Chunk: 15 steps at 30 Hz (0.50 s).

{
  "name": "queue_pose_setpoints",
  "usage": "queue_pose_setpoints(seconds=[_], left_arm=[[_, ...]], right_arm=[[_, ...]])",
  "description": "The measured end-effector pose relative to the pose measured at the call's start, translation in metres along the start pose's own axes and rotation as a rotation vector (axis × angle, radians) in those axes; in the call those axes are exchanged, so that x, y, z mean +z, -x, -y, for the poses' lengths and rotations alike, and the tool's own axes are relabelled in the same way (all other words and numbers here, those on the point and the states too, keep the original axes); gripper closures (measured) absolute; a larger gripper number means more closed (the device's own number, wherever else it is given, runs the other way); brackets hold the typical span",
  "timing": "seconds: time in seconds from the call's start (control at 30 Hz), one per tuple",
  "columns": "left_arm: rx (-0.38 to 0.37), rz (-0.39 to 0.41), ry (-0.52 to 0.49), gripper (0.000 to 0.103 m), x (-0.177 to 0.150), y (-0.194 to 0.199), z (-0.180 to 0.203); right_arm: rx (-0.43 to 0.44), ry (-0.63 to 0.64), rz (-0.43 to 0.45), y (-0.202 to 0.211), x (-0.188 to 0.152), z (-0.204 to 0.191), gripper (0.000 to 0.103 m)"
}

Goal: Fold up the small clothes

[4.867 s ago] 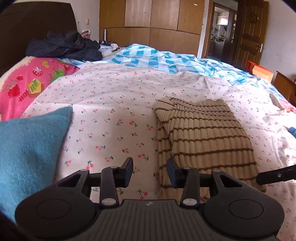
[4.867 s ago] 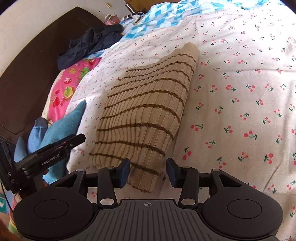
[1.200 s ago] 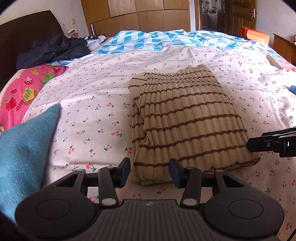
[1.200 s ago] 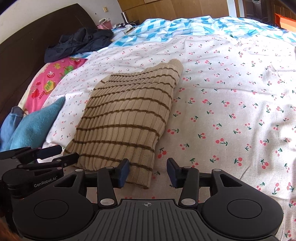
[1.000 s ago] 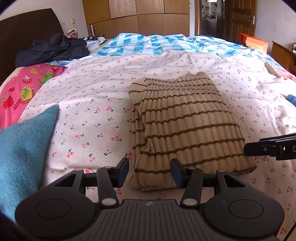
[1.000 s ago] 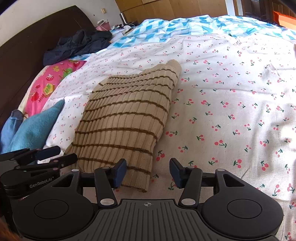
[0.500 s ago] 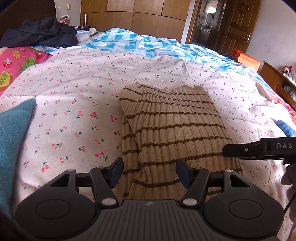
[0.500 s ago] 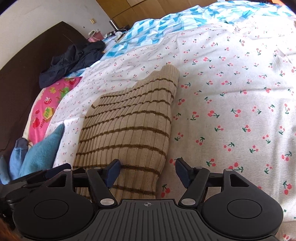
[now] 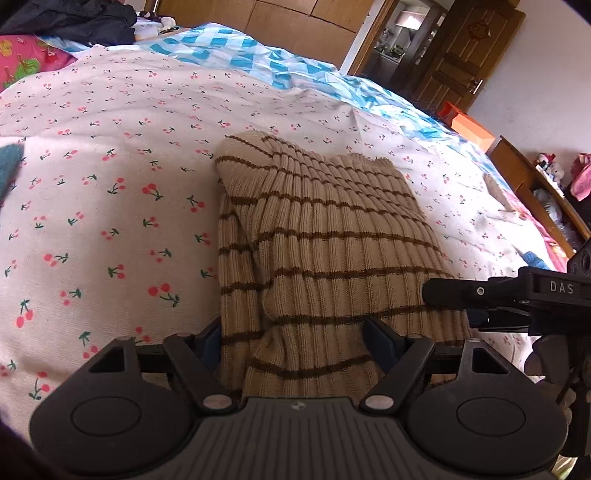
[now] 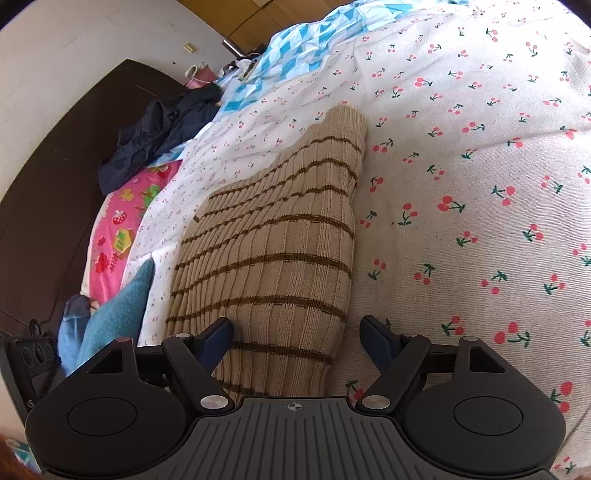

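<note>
Right now a folded tan ribbed sweater (image 9: 332,251) with thin brown stripes lies on the cherry-print sheet (image 9: 110,184) of the bed, toward the near edge, its length running away toward the blue-and-white checked quilt (image 9: 258,62) at the far side. Left gripper (image 9: 295,338) sits low over the sweater's near end, jaws spread wide and just been opening further; the knit's near left portion lies between the two fingers, left finger at the sweater's left edge, pads not pressing on it, nothing gripped. Right gripper (image 10: 295,334) is at the sweater's near right corner, jaws at full spread after opening; sweater corner is between the fingers, right finger over bare sheet just beside the sweater's right edge, left finger over the knit, not clamped. In the left wrist view the right gripper's finger reaches in from the right edge, over the sweater's near right side. Teal cloth (image 10: 118,314) lies left of the sweater near the bed's left edge, pink printed pillow (image 10: 122,225) beyond it, dark clothes (image 10: 162,129) heaped at the dark headboard (image 10: 55,184). Wooden wardrobe (image 9: 277,18) and door (image 9: 469,59) stand past the bed's far edge.
</note>
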<state>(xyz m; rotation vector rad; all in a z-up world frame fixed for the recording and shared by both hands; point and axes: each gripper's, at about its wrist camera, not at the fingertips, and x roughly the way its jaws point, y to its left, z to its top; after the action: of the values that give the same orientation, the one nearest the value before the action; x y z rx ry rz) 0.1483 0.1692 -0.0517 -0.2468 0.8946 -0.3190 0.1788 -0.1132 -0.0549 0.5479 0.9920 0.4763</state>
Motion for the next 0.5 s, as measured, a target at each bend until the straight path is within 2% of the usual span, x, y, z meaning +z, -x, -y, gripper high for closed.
queue_pose_setpoints(seconds=[0.13, 0.2, 0.27, 0.33, 0.4, 0.5], left_arm=[[0.010, -0.031, 0.014, 0.023, 0.003, -0.008, 0.000], [-0.020, -0.040, 0.041, 0.041, 0.003, -0.005, 0.000], [-0.052, -0.039, 0.068, 0.051, 0.002, 0.001, -0.001], [-0.100, -0.033, 0.122, 0.058, 0.000, 0.009, -0.004], [-0.172, -0.025, 0.170, 0.063, -0.002, 0.021, -0.003], [-0.225, -0.016, 0.133, 0.063, -0.017, 0.042, 0.018]], right_arm=[[0.027, -0.018, -0.011, -0.014, 0.002, -0.001, 0.023], [0.040, -0.038, -0.025, -0.016, 0.003, -0.002, 0.036], [0.028, -0.046, -0.040, -0.014, 0.004, -0.005, 0.056], [0.049, -0.054, -0.037, -0.004, 0.004, -0.007, 0.062], [0.070, -0.047, -0.027, 0.013, 0.002, -0.011, 0.065], [0.072, 0.000, -0.016, 0.051, -0.004, -0.020, 0.066]])
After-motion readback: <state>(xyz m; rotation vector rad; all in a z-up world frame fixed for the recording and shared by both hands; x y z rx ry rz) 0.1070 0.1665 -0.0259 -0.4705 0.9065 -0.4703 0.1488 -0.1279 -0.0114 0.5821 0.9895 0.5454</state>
